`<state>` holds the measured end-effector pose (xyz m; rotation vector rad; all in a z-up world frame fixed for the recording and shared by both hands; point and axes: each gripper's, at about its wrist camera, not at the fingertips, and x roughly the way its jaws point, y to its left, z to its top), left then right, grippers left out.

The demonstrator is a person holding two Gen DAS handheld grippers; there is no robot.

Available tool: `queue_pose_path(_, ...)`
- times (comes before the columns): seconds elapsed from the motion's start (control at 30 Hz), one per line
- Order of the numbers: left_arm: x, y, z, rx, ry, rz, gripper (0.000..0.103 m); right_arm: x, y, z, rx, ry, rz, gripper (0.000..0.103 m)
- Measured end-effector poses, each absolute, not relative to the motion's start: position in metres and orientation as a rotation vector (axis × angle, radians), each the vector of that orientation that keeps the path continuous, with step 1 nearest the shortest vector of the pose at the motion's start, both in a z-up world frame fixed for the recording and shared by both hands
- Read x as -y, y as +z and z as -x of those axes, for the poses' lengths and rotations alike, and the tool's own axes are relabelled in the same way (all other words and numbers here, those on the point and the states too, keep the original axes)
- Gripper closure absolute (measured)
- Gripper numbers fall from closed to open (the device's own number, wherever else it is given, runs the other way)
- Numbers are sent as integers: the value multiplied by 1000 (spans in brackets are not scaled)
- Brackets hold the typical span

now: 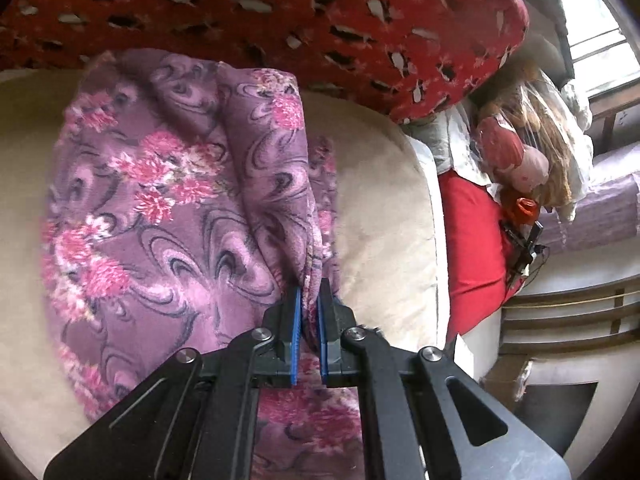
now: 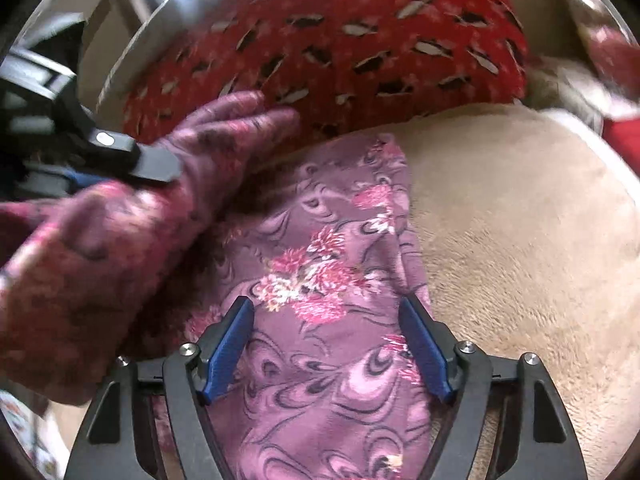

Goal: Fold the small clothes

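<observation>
A soft purple cloth (image 1: 168, 208), fleecy and printed with pink flowers and dark swirls, lies on a beige plush cushion (image 1: 384, 216). The left gripper (image 1: 310, 296) has its jaws clenched on a bunched ridge of that cloth, the fold pinched between the blue ribbed pads (image 1: 295, 316) and running away toward 12 o'clock in a rounded roll. In the right wrist view the lifted fold hangs in blurred, crumpled folds at 9 o'clock. The right gripper (image 2: 326, 308) hovers with jaws released, spread wide over a flat strip of the cloth, its pads clear of the fabric. Behind, at 12 o'clock, sits a red pillow (image 1: 360, 28) patterned with small grey and black leaf shapes.
</observation>
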<state>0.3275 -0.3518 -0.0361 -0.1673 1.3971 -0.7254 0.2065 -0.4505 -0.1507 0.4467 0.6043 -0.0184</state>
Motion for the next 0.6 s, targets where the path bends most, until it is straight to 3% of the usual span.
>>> queue_pose_path(0.2,359,-76,-333,-1497,-716,269,98,444,-152,-209,-607,-33,-404,26)
queue_pose_path(0.37,308,-50,-331,-1426,-775,417,95,445,-154,-209,-606,-25,-412,26)
queue_pose_path(0.4,291,-40,-331,-1392,-782,447,92,445,-153,-208,-613,-22,-417,26)
queue_pose_path(0.43,274,-32,-332,-1359,-781,463,79,446,-150,-207,-638,-20,-417,26)
queue_pose_path(0.47,257,-25,-333,-1327,-761,462,58,446,-147,-203,-663,-23,-409,28)
queue_pose_path(0.5,238,-19,-334,-1291,-710,436,50,445,-142,-196,-679,-36,-385,30)
queue_pose_path(0.6,195,-26,-340,-1252,-604,374,47,463,-121,-165,-655,-194,-321,28)
